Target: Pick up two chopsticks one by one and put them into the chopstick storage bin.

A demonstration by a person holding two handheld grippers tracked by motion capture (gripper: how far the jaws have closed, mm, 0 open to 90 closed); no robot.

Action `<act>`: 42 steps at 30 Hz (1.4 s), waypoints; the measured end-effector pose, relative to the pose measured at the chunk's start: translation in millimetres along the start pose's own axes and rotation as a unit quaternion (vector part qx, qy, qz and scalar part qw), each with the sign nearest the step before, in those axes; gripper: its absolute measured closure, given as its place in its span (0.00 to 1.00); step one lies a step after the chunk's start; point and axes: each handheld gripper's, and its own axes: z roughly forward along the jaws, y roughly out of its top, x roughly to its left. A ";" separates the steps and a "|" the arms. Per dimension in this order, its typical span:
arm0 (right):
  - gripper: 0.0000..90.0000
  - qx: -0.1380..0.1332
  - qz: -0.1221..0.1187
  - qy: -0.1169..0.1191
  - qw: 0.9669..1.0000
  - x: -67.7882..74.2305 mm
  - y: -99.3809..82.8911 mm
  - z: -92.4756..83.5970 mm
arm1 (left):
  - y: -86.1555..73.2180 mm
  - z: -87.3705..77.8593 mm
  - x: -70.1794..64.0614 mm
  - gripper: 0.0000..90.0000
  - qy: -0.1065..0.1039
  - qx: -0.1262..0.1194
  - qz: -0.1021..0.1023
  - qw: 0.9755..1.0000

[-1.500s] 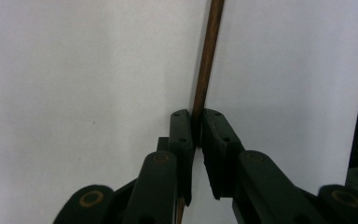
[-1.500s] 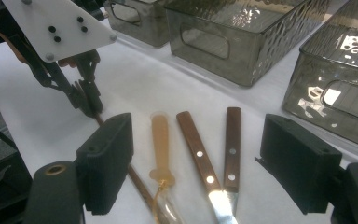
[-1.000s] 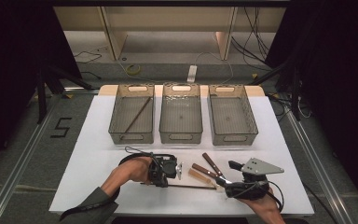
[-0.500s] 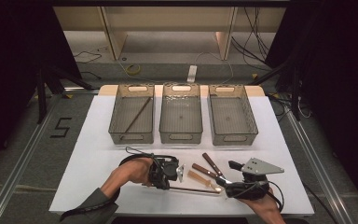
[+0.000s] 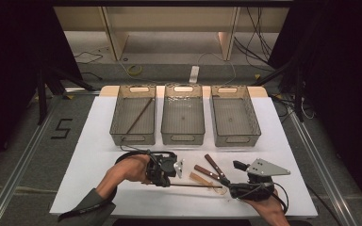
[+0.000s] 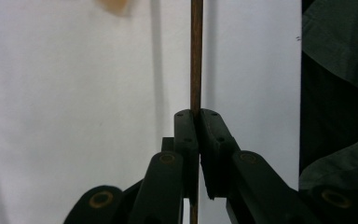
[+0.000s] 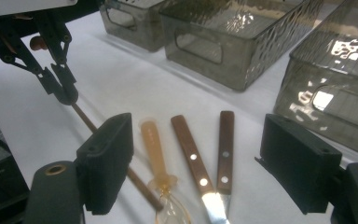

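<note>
The left gripper [image 5: 162,170] is clamped tight on one end of a thin brown chopstick [image 5: 193,185], its jaws pinched together around the stick [image 6: 196,56] in the left gripper view, and the stick runs out level from it toward the person's right, low over the white desk [image 5: 99,141]. The right gripper [image 7: 196,163] hovers with its jaws spread wide and nothing between them, just beyond the stick's far end. Beside that end lie a clear plastic spoon [image 7: 156,154] and two wooden-handled knives [image 7: 205,154], all near the front edge of the desk. The step in hand looks like the pick-up and lift of the chopstick for sorting. Beyond the left gripper stand three grey bins in a row; the left bin [image 5: 133,120] already holds a matching stick [image 5: 139,115], so the likely next move is to carry this one forward and over that bin's near wall, then let go. That calls for lifting enough to clear the rim and keeping the long free end from sweeping the spoon. The desk between gripper and bins offers open room.
</note>
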 end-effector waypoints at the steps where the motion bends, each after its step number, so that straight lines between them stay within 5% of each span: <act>1: 0.29 -0.003 0.002 -0.001 1.000 -0.7 0.3 -1.1 | -2.2 -2.1 1.6 0.95 0.003 -0.002 -0.003 1.000; 4: 0.29 -0.006 0.006 -0.004 1.000 -1.8 0.4 -2.4 | -7.8 -8.2 6.1 0.95 0.013 -0.008 -0.014 1.000; 9: 0.29 -0.010 0.001 0.000 1.000 -0.7 0.5 -1.8 | -16.4 -18.2 15.3 0.95 0.033 -0.017 -0.061 0.997; 14: 0.28 -0.012 0.001 0.000 1.000 -0.5 0.5 -2.1 | -27.1 -32.5 25.8 0.95 0.061 -0.051 -0.124 0.989; 18: 0.28 -0.011 0.001 0.001 1.000 -0.3 0.2 -1.7 | -36.0 -43.7 33.3 0.95 0.089 -0.085 -0.177 0.976; 26: 0.27 -0.016 0.004 0.001 1.000 0.3 0.3 -2.0 | -62.7 -62.6 47.0 0.95 0.125 -0.142 -0.267 0.945; 42: 0.27 -0.012 0.002 0.001 1.000 0.0 -0.3 -0.1 | -110.0 -87.6 64.5 0.95 0.174 -0.196 -0.370 0.891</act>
